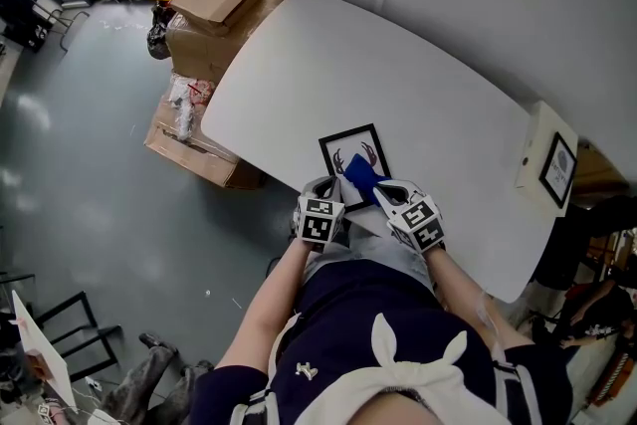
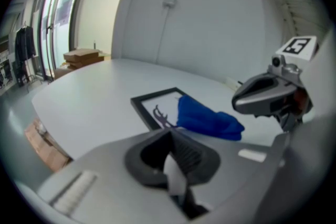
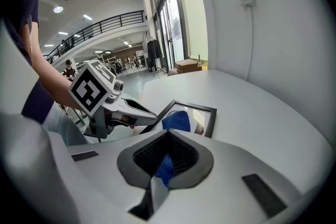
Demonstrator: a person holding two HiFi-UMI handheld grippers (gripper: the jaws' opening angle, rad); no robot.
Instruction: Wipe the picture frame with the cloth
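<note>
The big white rounded table [image 1: 398,105] has brown cardboard boxes [image 1: 204,15] stacked on the floor off its far left, and a small white box with a dark-framed print [image 1: 557,169] sits at its right edge. At the near edge lies the black-framed antler picture [image 1: 348,149], its near half covered by the bunched blue cloth [image 1: 362,176] and the two claws. The right gripper [image 1: 383,194] is clamped on a fold of that cloth, while the left gripper [image 1: 323,186], just beside it, is closed on nothing, and the person's arms hide the table edge.
</note>
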